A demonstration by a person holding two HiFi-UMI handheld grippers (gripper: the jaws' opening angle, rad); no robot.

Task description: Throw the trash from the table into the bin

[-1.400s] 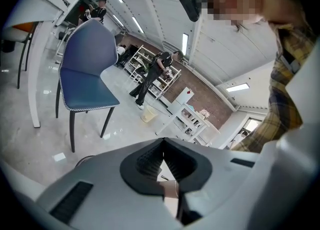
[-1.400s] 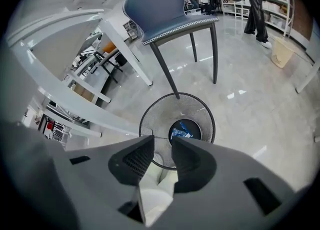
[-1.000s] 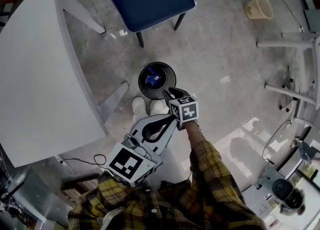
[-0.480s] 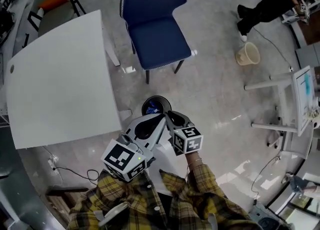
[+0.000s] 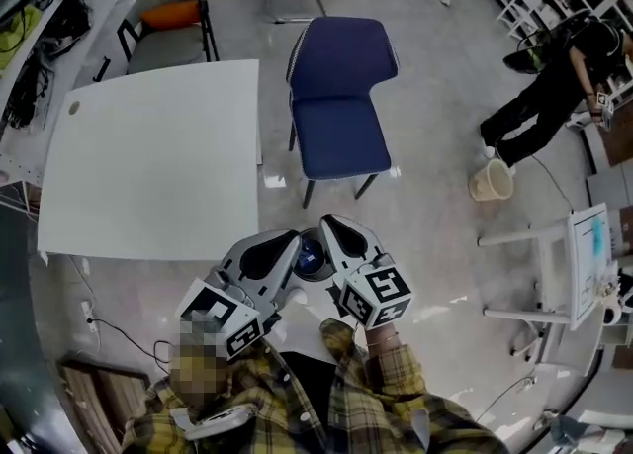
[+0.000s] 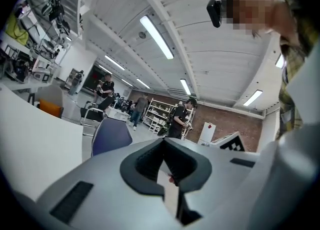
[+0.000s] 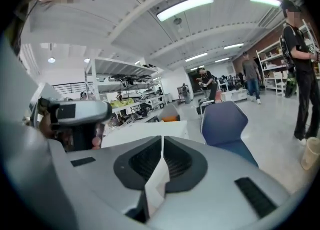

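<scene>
The dark round bin (image 5: 310, 256) stands on the floor below me, mostly hidden between my two grippers, with something blue inside. The white table (image 5: 148, 160) spreads to the left and I see no trash on its top. My left gripper (image 5: 294, 237) is held up in front of my chest with its jaws together and nothing in them (image 6: 164, 141). Beside it, my right gripper (image 5: 327, 221) points over the bin. Its jaws are closing, the tips meet, and nothing is between them (image 7: 162, 138).
A blue chair (image 5: 336, 96) stands just beyond the bin, at the table's right edge. Farther off are a grey chair with an orange cushion (image 5: 170, 5), a beige bucket (image 5: 492, 182), a person in black (image 5: 554, 86) and a white frame stand (image 5: 584, 254).
Both grippers have risen and now point roughly level. The view has lifted to take in the whole table and chair. The bin is now mostly covered by the grippers.
</scene>
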